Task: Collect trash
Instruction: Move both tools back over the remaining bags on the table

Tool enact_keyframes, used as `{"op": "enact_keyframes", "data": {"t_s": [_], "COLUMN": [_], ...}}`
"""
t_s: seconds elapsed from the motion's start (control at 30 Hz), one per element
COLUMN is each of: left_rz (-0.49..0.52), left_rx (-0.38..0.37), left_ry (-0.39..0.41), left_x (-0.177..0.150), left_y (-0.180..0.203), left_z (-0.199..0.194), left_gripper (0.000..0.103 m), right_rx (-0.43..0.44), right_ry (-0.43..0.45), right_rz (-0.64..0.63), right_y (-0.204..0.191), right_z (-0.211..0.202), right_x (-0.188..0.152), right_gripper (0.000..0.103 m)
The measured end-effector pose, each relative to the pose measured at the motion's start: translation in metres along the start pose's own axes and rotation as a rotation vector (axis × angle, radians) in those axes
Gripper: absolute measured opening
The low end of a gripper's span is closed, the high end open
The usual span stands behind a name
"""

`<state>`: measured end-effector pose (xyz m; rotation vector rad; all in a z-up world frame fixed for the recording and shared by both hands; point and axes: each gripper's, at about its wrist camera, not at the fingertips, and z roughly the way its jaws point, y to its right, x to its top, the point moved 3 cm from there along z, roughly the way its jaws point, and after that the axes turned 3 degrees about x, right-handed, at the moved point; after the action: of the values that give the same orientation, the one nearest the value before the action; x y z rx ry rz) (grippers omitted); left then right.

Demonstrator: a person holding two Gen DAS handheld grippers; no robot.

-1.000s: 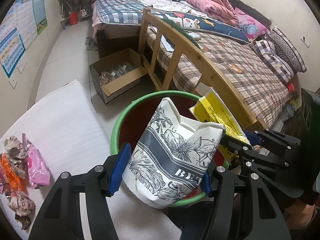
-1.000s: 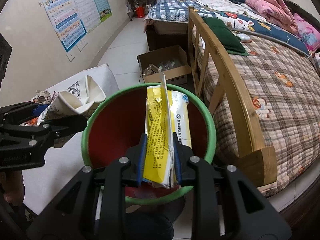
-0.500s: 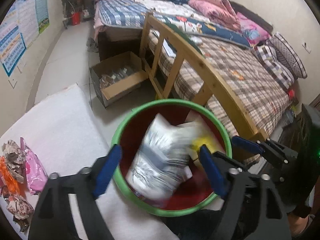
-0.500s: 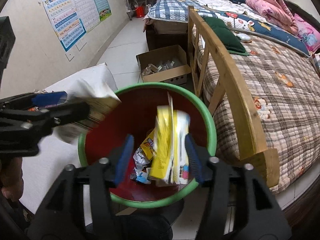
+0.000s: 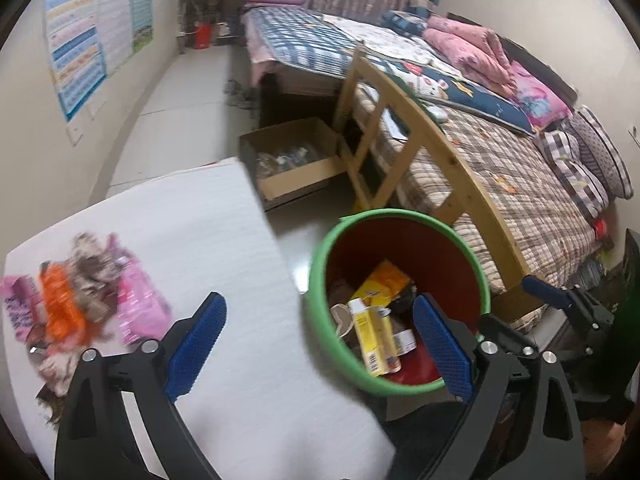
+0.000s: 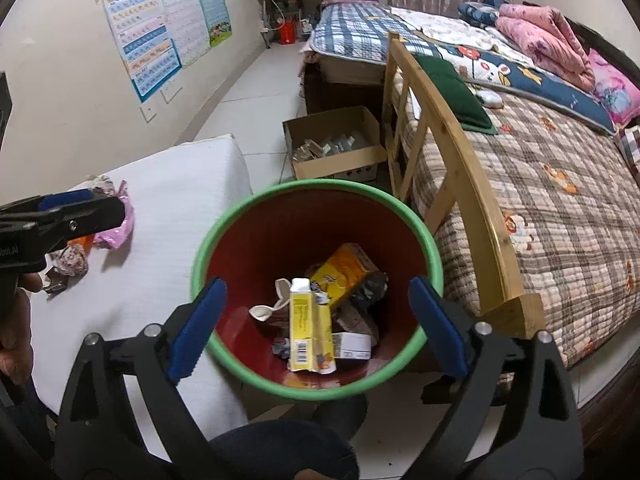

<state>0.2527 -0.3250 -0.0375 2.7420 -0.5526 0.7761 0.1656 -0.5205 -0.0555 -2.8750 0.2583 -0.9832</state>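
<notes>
Over on the left of the table (image 5: pixel 224 240), the wrappers (image 5: pixel 80 296), a crumpled pink, orange and brown heap, look light, soft and crackly, best pinched at a raised fold, while the left hand-held gripper (image 5: pixel 318 344) and right hand-held gripper (image 6: pixel 318 326) are opening, empty, above the green-rimmed bin (image 6: pixel 434 256).

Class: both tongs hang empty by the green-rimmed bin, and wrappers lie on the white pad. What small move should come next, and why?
Probably swing the left tongs over to the wrappers on the white pad. Both tongs are opening with nothing between them, the yellow carton already lies in the bin, and that pile sits on the left tongs' side.
</notes>
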Motion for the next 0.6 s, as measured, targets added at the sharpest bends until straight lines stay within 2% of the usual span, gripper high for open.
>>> {"op": "enact_keyframes", "data": {"t_s": [0.2, 0.47, 0.6], "left_rz": [-0.065, -0.161, -0.218], "left_rx": [0.054, 0.127, 0.177], "left_ry": [0.015, 0.039, 0.078], "left_x": [-0.03, -0.079, -0.107], "left_y": [-0.047, -0.118, -0.16], "left_z": [-0.036, -0.079, -0.102], "left_gripper": [0.095, 0.095, 0.095], "right_rx": [0.014, 0.055, 0.08], "right_ry": [0.004, -0.017, -0.037], "right_rz": [-0.045, -0.114, -0.151], "right_y": [-0.041, -0.111, -0.148], "right_z": [-0.012, -0.021, -0.019], "right_x": [-0.006, -0.025, -0.034], "right_gripper": [0.098, 0.098, 0.098]}}
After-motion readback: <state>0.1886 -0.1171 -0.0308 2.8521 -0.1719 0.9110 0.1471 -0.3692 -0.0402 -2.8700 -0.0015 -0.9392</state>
